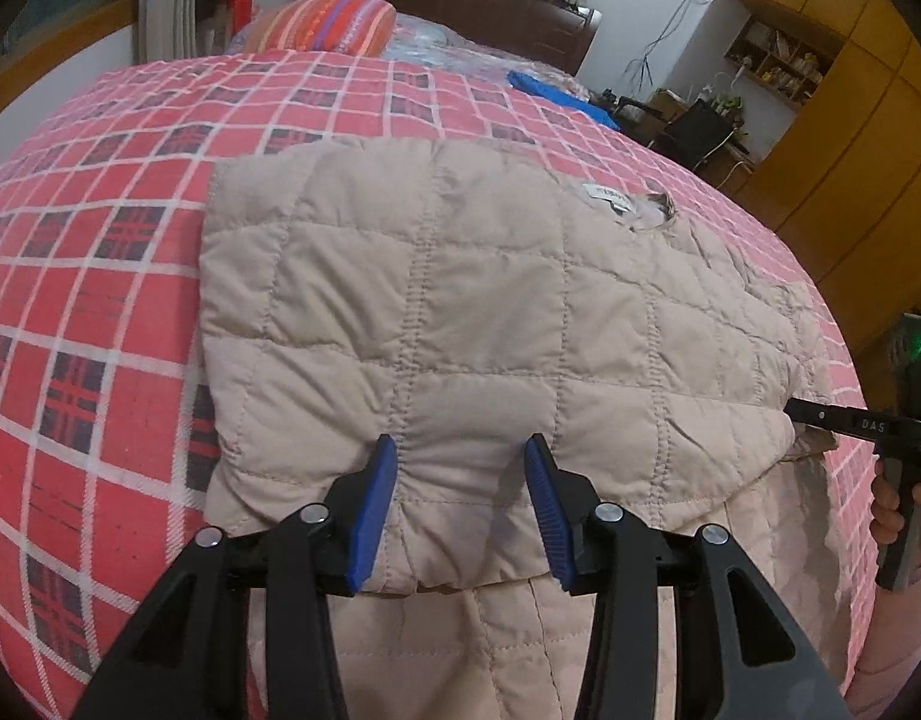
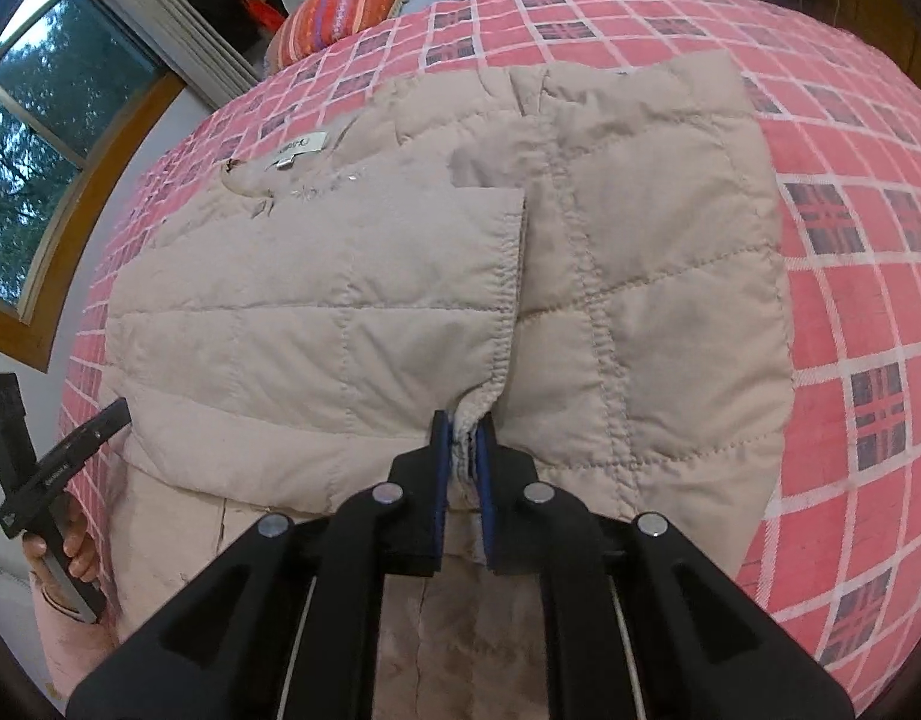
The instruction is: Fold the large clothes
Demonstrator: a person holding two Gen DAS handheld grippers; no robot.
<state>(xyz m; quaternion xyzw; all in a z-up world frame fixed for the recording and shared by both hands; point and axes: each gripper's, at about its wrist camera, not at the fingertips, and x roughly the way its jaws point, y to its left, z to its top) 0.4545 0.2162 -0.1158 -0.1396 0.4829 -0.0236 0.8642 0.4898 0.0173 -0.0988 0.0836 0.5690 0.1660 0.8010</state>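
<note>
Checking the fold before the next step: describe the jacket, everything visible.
The jacket is beige, quilted in stitched squares, soft and puffy. It lies on the red checked bedspread, its sides folded in over the middle, and its near end hangs over the bed edge. A white label shows inside the neck. The right gripper is shut on a bunched fold at the near edge; the left gripper is open, its fingers either side of a seam.

two close wrist views, shared jacket (image 1: pixel 490 312)
</note>
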